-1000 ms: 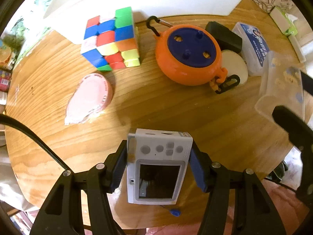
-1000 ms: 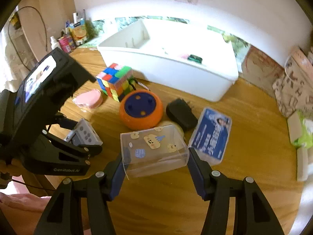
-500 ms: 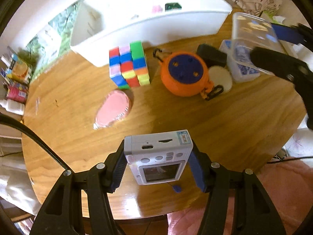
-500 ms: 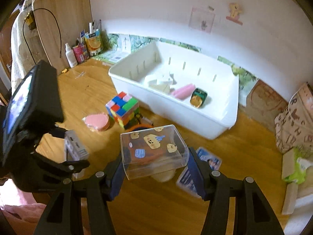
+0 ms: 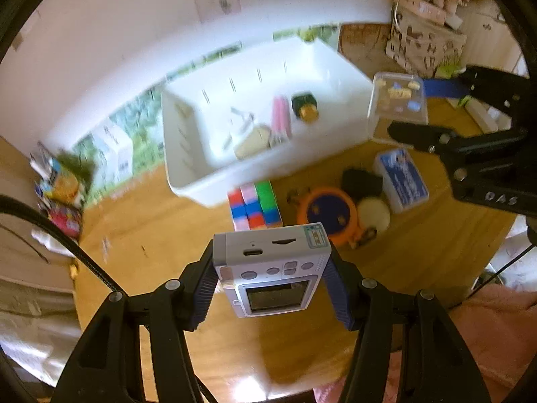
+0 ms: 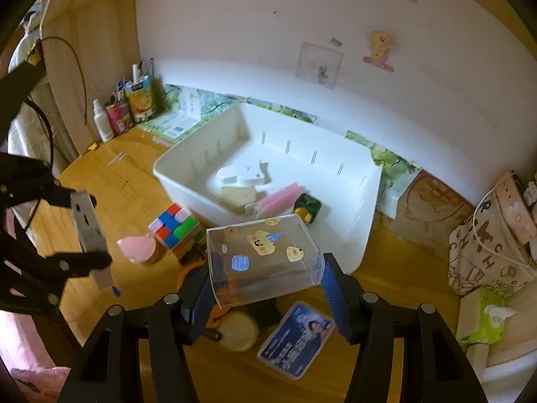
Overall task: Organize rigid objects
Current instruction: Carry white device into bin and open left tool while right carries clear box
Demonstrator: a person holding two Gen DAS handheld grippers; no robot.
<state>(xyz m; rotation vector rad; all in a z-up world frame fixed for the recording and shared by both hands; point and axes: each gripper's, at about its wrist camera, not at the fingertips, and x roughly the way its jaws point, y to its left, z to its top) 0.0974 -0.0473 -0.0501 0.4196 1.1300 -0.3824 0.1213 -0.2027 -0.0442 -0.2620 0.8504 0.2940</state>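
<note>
taking the white bin (image 6: 365, 201) as the landmark and reading from left to right: far to its left, in the right wrist view, the left hand-held gripper (image 5: 272, 278) has its blue pads closed on the two short ends of a small grey camera (image 5: 272, 265), screen toward the lens, long axis lying across the fingers; it hangs above the table (image 5: 167, 235), short of the bin's near wall. between it and the bin, on the table, sit a pink case (image 6: 137, 248) and a colour cube (image 6: 174, 228), the cube just beside the bin's near wall; right of the cube lie an orange reel (image 5: 327, 211), a black adapter (image 5: 360, 178), a pale round disc (image 5: 372, 215) and a blue-labelled box (image 5: 401, 181). the right hand-held gripper (image 6: 265, 278) is clamped on the sides of a clear plastic box (image 6: 263, 258) with stickers, long axis across the fingers, raised close to the bin's near right corner. the bin lies straight ahead of both, and i judge the right one is nearer its opening. inside already rest a white piece, a pink stick (image 6: 282, 198) and a green item (image 6: 307, 206) toward the near side, so the far half looks freer for a drop. the near wall is the thing to clear, and the two loads could crowd each other if lowered together.
</note>
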